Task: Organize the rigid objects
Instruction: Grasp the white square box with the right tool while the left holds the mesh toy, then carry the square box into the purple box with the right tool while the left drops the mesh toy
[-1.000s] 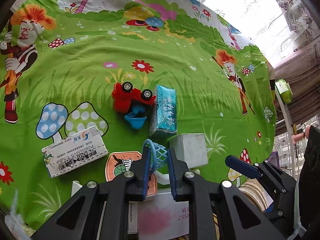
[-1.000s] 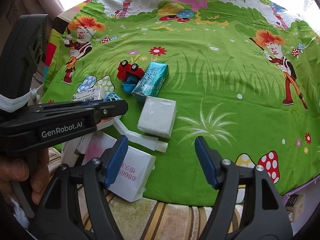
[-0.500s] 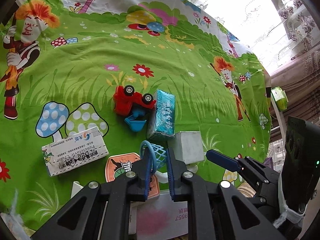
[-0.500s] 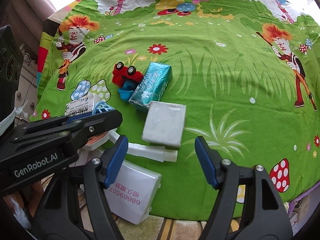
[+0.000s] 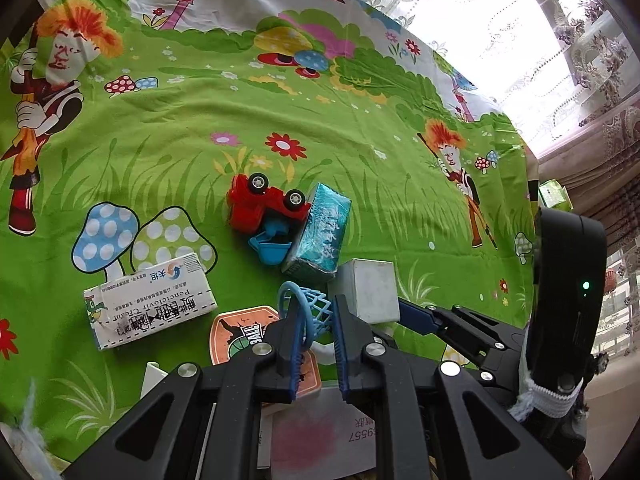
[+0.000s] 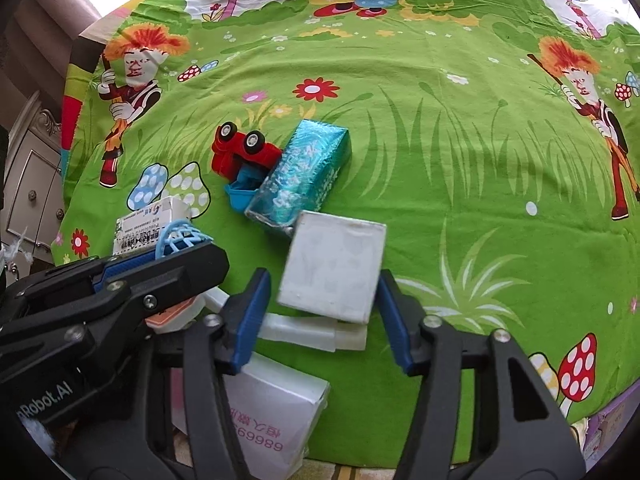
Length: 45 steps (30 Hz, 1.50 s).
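Observation:
My left gripper (image 5: pixel 318 312) is shut on a small blue toy hoop with a net (image 5: pixel 306 298). The hoop (image 6: pixel 180 236) pokes out past the left gripper's fingers in the right wrist view. Its orange backboard (image 5: pixel 244 332) lies under it. My right gripper (image 6: pixel 323 280) straddles a grey-white box (image 6: pixel 332 264) and its jaws are closing. The right pad is at the box's edge, with a thin gap at the left pad. The same box (image 5: pixel 368 292) sits just right of my left fingers, with one blue right finger (image 5: pixel 416 314) beside it.
An overturned red toy truck (image 6: pixel 240 152) with a blue bucket leans on a teal packet (image 6: pixel 300 176). A white medicine box (image 5: pixel 148 304) lies left. A white carton with pink print (image 6: pixel 272 416) and a white plastic bar (image 6: pixel 312 330) sit near the green cloth's (image 6: pixel 460 140) front edge.
My right gripper has moved forward and down over the grey-white box, and its jaws have narrowed around it. The left gripper has kept still on the hoop.

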### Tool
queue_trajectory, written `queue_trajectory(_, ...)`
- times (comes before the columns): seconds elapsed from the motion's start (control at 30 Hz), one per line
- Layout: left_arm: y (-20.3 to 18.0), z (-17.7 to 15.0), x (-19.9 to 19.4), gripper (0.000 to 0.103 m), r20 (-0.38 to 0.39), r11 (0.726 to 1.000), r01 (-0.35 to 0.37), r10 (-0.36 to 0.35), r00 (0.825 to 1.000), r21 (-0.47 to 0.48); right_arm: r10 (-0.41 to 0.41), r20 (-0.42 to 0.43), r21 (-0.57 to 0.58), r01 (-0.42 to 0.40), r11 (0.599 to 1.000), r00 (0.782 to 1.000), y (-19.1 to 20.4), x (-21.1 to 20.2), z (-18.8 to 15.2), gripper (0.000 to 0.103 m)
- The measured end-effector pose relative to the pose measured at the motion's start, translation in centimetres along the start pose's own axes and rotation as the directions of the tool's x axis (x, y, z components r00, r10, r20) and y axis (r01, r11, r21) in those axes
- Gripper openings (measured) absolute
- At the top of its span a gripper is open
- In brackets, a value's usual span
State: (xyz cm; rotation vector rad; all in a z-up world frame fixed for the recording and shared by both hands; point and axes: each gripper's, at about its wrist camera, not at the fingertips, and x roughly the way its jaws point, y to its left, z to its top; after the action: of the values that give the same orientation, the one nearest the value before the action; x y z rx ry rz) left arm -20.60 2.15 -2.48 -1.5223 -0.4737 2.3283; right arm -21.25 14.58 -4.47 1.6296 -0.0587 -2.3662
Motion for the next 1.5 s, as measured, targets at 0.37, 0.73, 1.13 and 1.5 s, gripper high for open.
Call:
queue_trajectory(0.37,-0.4,-0.5,-1.0,0.014,0.034,1.000,0.008,-0.008,0.999,-0.005,-0.018,0.092,0.019,0.016,1.000,0.996,-1.1,-2.6,-1.0,0.048)
queue_trajectory(0.73,-2.9,-1.4,-3.5,0.014,0.115,1.000,0.003,-0.006,0.993,0.027,-0.057,0.217,0.063,0.044,0.997,0.975,-3.4,-7.5,-3.6,0.048)
queue_trajectory(1.13,-7.3,-3.5,-3.6,0.013,0.126,0.998,0.024,-0.032,0.991,0.065,-0.065,0.284,0.135,0.027,0.990,0.957,-7.7,-11.6,-7.3,0.048)
queue_trajectory(1.5,-14.7,-6.3,-2.3,0.014,0.071,0.981,0.104,-0.117,0.991,0.164,-0.120,0.308,0.252,0.041,0.967,0.944,-14.7,-15.8,-13.0,0.048)
